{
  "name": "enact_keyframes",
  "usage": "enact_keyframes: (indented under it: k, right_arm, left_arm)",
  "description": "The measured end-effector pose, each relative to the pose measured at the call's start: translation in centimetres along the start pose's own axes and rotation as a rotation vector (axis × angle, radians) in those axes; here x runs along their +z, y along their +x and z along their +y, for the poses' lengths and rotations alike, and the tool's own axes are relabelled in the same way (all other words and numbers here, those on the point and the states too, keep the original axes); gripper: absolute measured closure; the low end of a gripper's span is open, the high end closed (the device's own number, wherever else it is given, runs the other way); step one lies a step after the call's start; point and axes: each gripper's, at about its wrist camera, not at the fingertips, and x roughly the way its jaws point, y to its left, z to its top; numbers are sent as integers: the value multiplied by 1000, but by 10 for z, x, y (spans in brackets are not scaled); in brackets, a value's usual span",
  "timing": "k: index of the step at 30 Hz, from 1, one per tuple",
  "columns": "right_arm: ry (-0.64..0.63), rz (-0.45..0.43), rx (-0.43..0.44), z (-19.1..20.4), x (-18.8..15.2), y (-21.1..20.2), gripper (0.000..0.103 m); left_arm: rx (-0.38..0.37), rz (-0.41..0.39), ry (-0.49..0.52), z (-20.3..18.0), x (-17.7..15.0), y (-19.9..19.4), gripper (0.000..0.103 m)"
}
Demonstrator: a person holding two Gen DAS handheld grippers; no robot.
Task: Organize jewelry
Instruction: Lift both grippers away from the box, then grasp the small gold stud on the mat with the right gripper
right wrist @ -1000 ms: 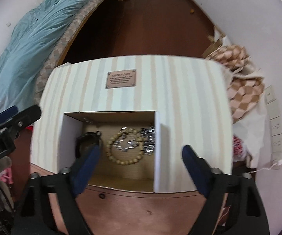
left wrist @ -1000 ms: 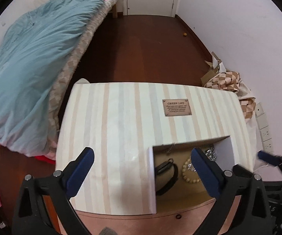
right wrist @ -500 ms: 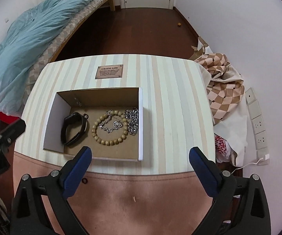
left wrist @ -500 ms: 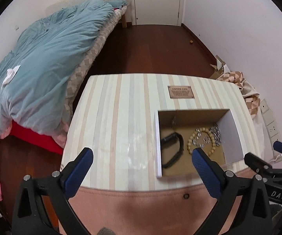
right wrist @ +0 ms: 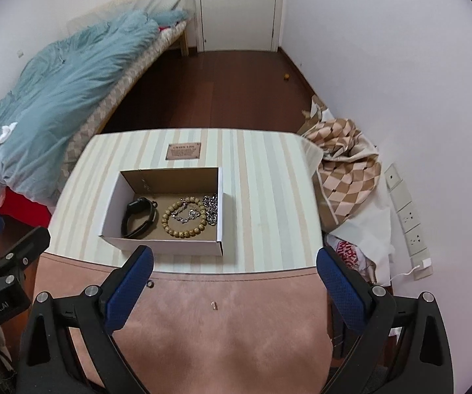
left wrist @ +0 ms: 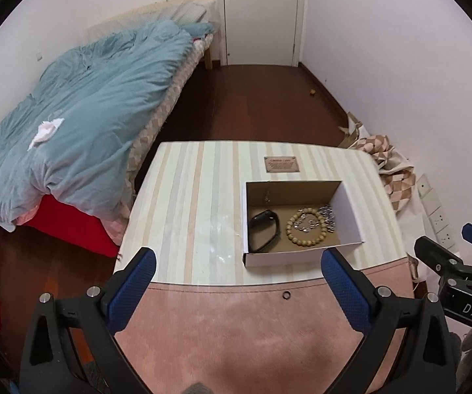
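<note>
One open cardboard box (right wrist: 170, 244) with white outer walls sits on a striped tablecloth (right wrist: 268, 197), near the cloth's front edge. Inside it lie four pieces that can be counted: one black wristband (right wrist: 137, 218) at the left, one ring of tan wooden beads (right wrist: 183, 218) in the middle, one thin silver bracelet (right wrist: 188, 213) lying across the beads, and one heavier silver chain (right wrist: 211, 208) against the right wall. A fifth small thing, perhaps an earring (right wrist: 144, 182), lies by the far wall, too small to make out.

On the pink cloth (right wrist: 219, 328) in front of the stripes lie two loose items: one small dark ring (left wrist: 287, 295) and one tiny metal piece (right wrist: 215, 305).

The left gripper (left wrist: 239, 292) has its two blue-padded fingers spread wide with nothing between them, above the pink cloth. The right gripper (right wrist: 236, 290) is likewise spread to its widest, holding nothing; its jaws have just been opening.

One brown label (right wrist: 183, 150) is sewn on behind the box. One bed (left wrist: 81, 124) with a blue quilt stands at the left, and one closed door (left wrist: 262, 16) is at the far end.
</note>
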Motion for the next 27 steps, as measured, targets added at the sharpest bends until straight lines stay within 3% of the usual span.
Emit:
enact_keyframes:
  k: [8, 14, 21, 27]
  right_arm:
    - [12, -96, 8, -2, -12, -60, 2]
    - [23, -140, 10, -5, -19, -91, 2]
    - [31, -162, 16, -6, -22, -105, 2]
    - [41, -145, 15, -10, -23, -91, 2]
  left_arm:
    - [-11, -86, 5, -4, -5, -56, 0]
    - [-24, -104, 5, -5, -13, -79, 0]
    - [-24, -115, -5, -6, -20, -88, 0]
    - [-13, -92, -25, -6, -22, -74, 0]
